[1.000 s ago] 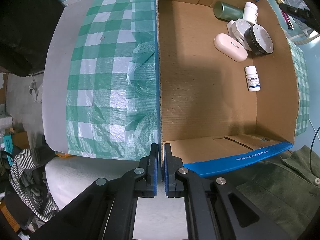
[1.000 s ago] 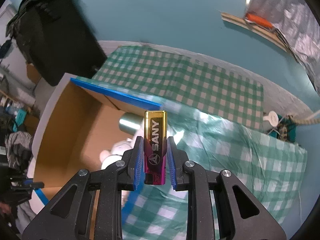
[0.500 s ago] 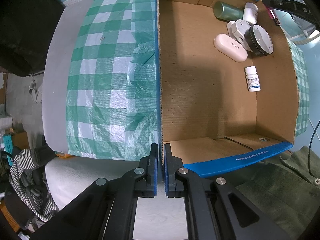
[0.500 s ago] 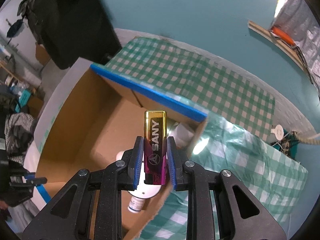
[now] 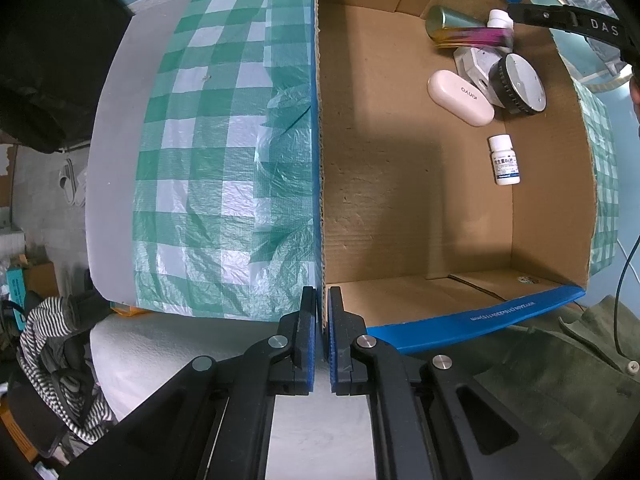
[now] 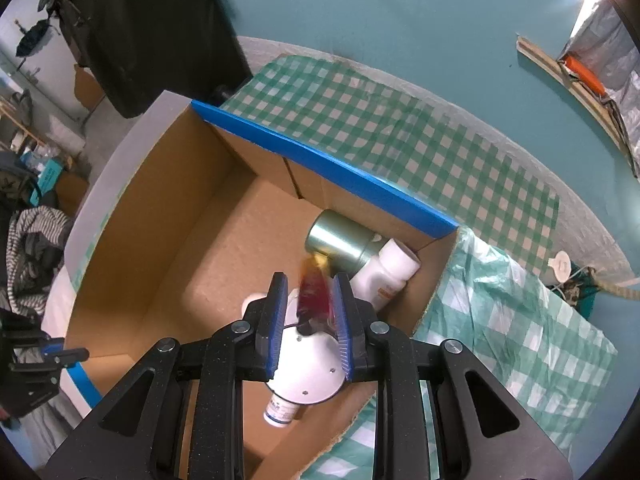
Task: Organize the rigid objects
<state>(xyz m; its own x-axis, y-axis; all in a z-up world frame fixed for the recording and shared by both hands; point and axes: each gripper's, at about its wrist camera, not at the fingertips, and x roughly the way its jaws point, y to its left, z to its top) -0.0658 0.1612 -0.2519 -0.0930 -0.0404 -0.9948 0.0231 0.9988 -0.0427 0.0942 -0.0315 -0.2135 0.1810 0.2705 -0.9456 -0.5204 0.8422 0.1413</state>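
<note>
One lighter (image 6: 314,292), blurred, sits between the right gripper (image 6: 308,322) fingers, spread apart, over the box (image 6: 320,162); left gripper (image 5: 322,344) clenched on the box wall. Risk: lighter bouncing off the can (image 6: 340,244).

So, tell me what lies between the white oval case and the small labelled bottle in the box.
Nothing: in the left wrist view, only bare floor of the cardboard box separates the white oval case from the small labelled bottle.

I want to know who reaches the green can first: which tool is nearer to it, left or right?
Right. The right tool hangs inside the box, just short of the green can. The left tool is shut on the box's opposite corner, far from the can.
</note>
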